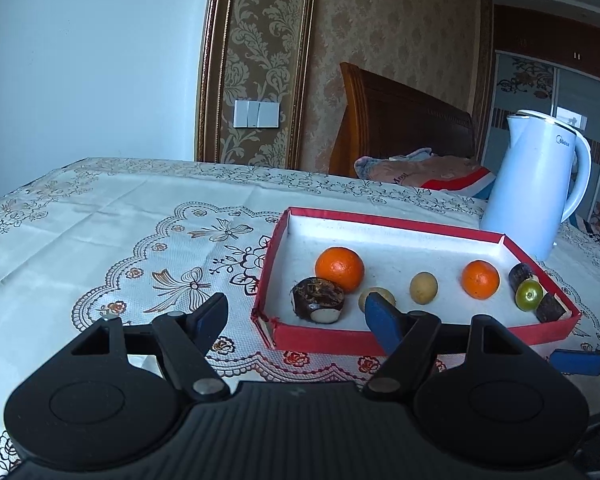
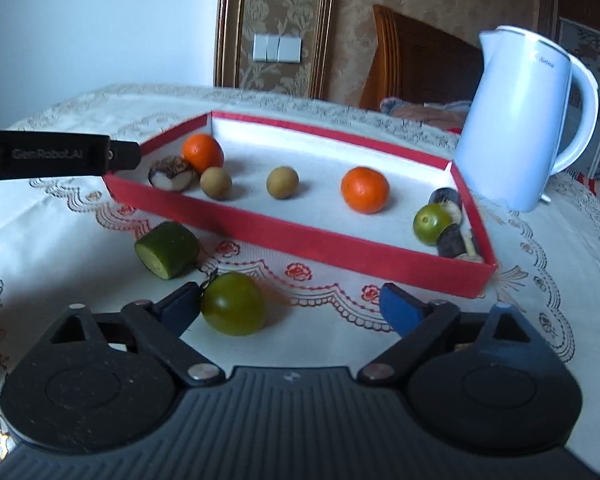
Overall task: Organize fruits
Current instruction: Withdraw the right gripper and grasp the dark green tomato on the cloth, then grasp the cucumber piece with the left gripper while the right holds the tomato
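Observation:
A red box (image 2: 300, 240) with a white floor holds two oranges (image 2: 365, 189), two tan round fruits (image 2: 283, 182), a small green fruit (image 2: 431, 224) and dark cut pieces (image 2: 170, 174). On the cloth in front of it lie a green round fruit (image 2: 232, 304) and a green cut stub (image 2: 168, 250). My right gripper (image 2: 290, 306) stands open around the green round fruit. Its left finger touches the fruit and its right finger is well clear. My left gripper (image 1: 296, 318) is open with nothing in it, just before the box's (image 1: 320, 342) near left corner.
A white electric kettle (image 2: 524, 120) stands behind the box's right end. The patterned tablecloth (image 1: 120, 220) spreads bare to the left. A wooden headboard (image 1: 400, 120) and bedding lie beyond the table's far edge. A blue finger of the right gripper (image 1: 576, 362) shows at the lower right.

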A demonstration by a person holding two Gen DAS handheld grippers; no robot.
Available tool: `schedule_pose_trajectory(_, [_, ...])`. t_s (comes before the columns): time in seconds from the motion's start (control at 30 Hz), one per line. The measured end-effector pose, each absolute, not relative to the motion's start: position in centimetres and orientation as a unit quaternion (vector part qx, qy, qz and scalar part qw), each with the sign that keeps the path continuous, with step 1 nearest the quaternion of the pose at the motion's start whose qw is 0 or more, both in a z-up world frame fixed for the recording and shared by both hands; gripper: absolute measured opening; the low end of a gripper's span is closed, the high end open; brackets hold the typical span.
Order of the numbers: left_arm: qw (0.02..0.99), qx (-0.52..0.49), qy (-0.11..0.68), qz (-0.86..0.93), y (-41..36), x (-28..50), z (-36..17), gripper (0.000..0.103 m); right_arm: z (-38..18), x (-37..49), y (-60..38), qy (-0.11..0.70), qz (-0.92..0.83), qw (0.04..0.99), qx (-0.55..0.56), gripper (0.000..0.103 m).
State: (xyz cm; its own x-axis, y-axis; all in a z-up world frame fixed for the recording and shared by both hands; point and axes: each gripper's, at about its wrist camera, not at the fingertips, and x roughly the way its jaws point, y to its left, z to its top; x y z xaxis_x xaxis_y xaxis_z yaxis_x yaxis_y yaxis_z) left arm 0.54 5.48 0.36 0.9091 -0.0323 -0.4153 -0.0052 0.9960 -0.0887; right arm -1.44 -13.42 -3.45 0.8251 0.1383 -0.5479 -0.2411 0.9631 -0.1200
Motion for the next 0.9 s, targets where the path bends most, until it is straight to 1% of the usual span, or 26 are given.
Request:
schedule_pose_trajectory(0.07, [0.977,-0.038,0.209,-0.008,5.3,0.4,0.4,0.075,-3.6,-1.1,-13.4,0.287,0.099,0.949,-0.087,0.086])
schedule_pose_trajectory(0.2, [0.977,-0.027,0.212,-0.018,4.9,0.4,0.3,0.075,-3.7,-0.9,-13.9,0.297,0.107,0.946,-0.072,0.062])
schedule_pose_trajectory(0.27, [0.976,-0.022,0.213,-0.021,4.7,0.4,0.2,0.075,-3.7,-1.0,-14.1,0.297,0.113,0.946,-0.066,0.056])
schedule_pose_trajectory(0.3, [0.976,-0.020,0.214,-0.023,4.6,0.3,0.1,0.075,-3.7,-1.0,-14.1,0.296,0.113,0.946,-0.068,0.050])
schedule_pose_trajectory(0.37, [0.976,-0.017,0.214,-0.027,4.4,0.3,0.1,0.075,-3.7,-1.2,-14.1,0.294,0.117,0.946,-0.070,0.048])
schedule_pose_trajectory(0.73, [0.976,0.000,0.217,-0.032,3.7,0.3,-0.1,0.075,-3.7,-1.3,-14.2,0.294,0.118,0.946,-0.071,0.048])
schedule_pose_trajectory(0.77, [0.975,0.000,0.218,-0.032,3.8,0.4,-0.2,0.075,-3.6,-1.3,-14.4,0.294,0.119,0.946,-0.068,0.046])
schedule_pose_trajectory(0.8, [0.975,0.001,0.219,-0.032,3.8,0.4,-0.2,0.075,-3.6,-1.3,-14.4,0.293,0.121,0.946,-0.065,0.036])
schedule_pose_trajectory(0.83, [0.975,0.001,0.219,-0.032,3.8,0.4,-0.2,0.075,-3.6,-1.4,-14.5,0.291,0.121,0.947,-0.064,0.031])
schedule_pose_trajectory(0.9, [0.975,0.002,0.220,-0.031,3.7,0.5,-0.2,0.075,-3.6,-1.4,-14.6,0.291,0.116,0.948,-0.060,0.031])
